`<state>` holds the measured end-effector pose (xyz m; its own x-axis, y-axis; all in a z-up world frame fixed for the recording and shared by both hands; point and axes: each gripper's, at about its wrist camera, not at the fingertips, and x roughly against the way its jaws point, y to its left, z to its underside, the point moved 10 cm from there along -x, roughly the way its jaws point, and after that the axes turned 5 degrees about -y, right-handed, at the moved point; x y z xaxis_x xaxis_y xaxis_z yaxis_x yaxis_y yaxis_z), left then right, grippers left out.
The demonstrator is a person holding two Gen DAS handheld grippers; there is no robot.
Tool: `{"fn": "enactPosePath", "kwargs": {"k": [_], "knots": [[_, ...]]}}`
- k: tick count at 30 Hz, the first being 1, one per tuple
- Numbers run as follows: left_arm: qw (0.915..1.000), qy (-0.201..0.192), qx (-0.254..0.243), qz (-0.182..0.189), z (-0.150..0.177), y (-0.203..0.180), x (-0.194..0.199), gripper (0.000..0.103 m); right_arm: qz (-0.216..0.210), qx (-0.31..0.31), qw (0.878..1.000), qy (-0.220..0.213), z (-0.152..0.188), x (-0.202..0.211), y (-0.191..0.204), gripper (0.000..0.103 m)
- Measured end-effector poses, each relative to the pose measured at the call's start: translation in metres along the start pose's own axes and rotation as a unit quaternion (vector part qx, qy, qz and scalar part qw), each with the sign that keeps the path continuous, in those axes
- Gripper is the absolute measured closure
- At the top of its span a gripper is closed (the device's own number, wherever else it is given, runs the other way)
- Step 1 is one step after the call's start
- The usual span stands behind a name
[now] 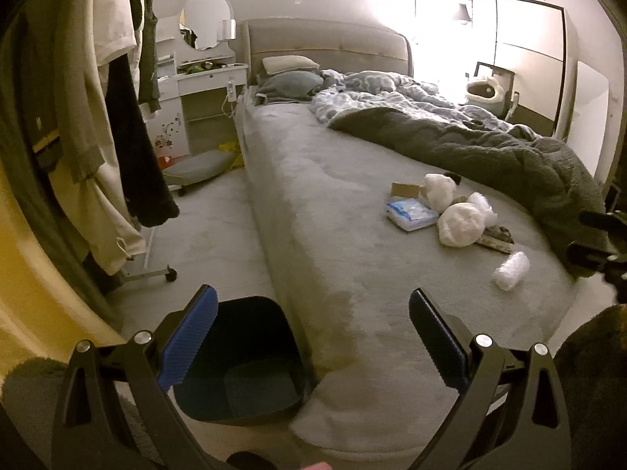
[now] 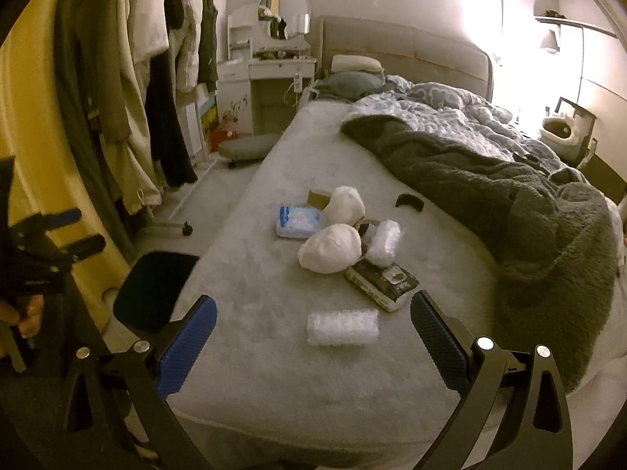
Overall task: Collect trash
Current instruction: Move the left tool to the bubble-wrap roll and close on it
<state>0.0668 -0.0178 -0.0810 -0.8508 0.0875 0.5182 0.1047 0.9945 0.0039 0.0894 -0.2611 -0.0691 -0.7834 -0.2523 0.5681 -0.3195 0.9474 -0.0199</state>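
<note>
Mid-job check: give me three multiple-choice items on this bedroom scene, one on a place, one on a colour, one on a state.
1. Where is the bin?
A. on the bed
B. on the floor beside the bed's near corner
C. under the dressing table

2. What colour are the pads of the right hand-held gripper?
A. red
B. white
C. blue

3. How does the left hand-held gripper stand?
A. open, holding nothing
B. shut on the bubble-wrap roll
C. shut on a tissue pack

Answers: 1 B, the bin stands on the floor against the mattress corner. 2 C, both pads show blue. 3 A, its fingers are wide apart, and the bubble-wrap roll lies on the bed.
</note>
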Motion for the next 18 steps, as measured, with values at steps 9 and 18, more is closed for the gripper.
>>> {"fn": "enactPosePath", "kwargs": {"k": [9, 18], "knots": [[0.9985, 0.0, 0.004, 0.055, -0.023, -0.031, 0.005, 0.004, -0.011, -0.022, 1.0, -0.011, -0.017, -0.005, -0.019, 0.003], [0.9909, 0.006, -0.036, 0.129, -0.023, -0.091, 0.003, 0.007, -0.015, -0.047, 0.999, 0.003, -0.022, -0.029, -0.052, 0.02]]}}
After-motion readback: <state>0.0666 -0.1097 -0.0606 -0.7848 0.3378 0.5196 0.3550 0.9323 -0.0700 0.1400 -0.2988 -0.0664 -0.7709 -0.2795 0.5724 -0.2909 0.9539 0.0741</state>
